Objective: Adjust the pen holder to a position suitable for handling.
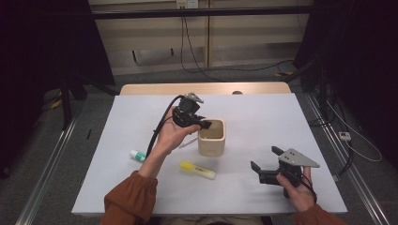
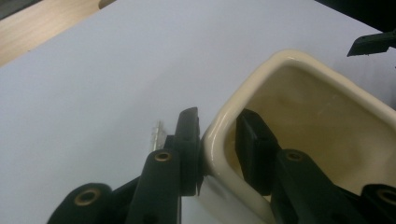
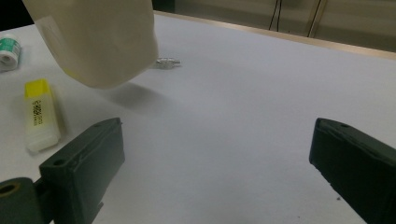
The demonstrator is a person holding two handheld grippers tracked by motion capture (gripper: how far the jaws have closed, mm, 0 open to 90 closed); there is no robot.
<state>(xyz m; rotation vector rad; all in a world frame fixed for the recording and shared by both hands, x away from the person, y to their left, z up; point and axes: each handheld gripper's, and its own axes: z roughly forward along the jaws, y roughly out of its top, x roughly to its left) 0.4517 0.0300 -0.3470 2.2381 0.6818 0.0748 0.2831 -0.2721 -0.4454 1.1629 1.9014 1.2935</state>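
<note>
- While the left gripper [image 1: 204,124] pinches one wall of the cream cup [image 1: 212,137], one jaw inside and one outside at a rounded corner, the hold looks thin; I judge the glazed rim could slide out of the pads.
- Seen from the right gripper view, the cup [image 3: 100,39] hangs tilted clear of the white table [image 1: 263,122], its shadow below it, so a slip would mean a drop onto the tabletop.
- Just in front of the cup, on the person's side, lies the yellow highlighter [image 1: 198,170]; a falling or carelessly lowered cup could land on it and tip.
- Left of the cup, a small clear pen-like piece [image 1: 187,142] lies near its base and could be knocked away the same way.
- Further left of the cup sits a white-and-green tube [image 1: 137,155], well apart and at little risk.
- Right of the cup, well apart, the right gripper [image 1: 266,165] rests low with its jaws spread wide and nothing between them; it offers no support if the cup slips.
- Inside, the cup [image 2: 322,121] shows bare cream walls and no contents as far as the left gripper view reaches; its bottom is partly hidden.
</note>
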